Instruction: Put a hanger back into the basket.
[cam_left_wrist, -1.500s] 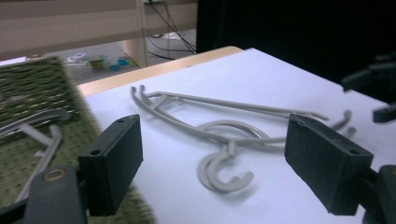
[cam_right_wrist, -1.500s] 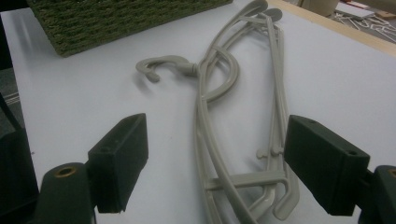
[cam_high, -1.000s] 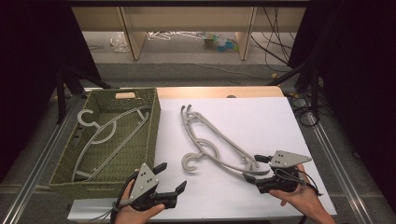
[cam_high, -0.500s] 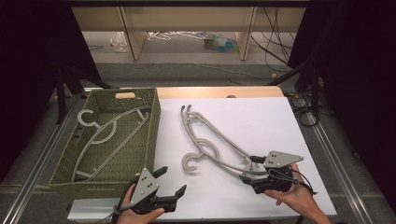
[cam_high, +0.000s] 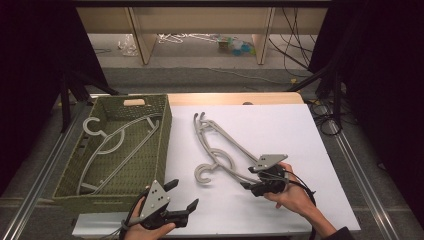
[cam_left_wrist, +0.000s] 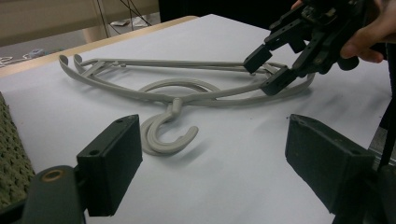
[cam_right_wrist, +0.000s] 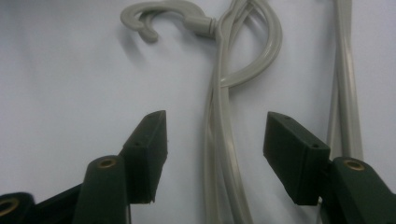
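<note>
While the grey hanger (cam_high: 220, 150) lies flat on the white worktop (cam_high: 300, 130), just right of the woven basket (cam_high: 162, 145), the right hand-held gripper (cam_high: 248, 185) sits at its near-right end with jaws wide apart, straddling the hanger's arm without closing on it. The left hand-held gripper (cam_high: 182, 195) hovers at the near edge, jaws also spread wide and holding nothing. Another hanger (cam_high: 117, 145) rests inside the basket.
</note>
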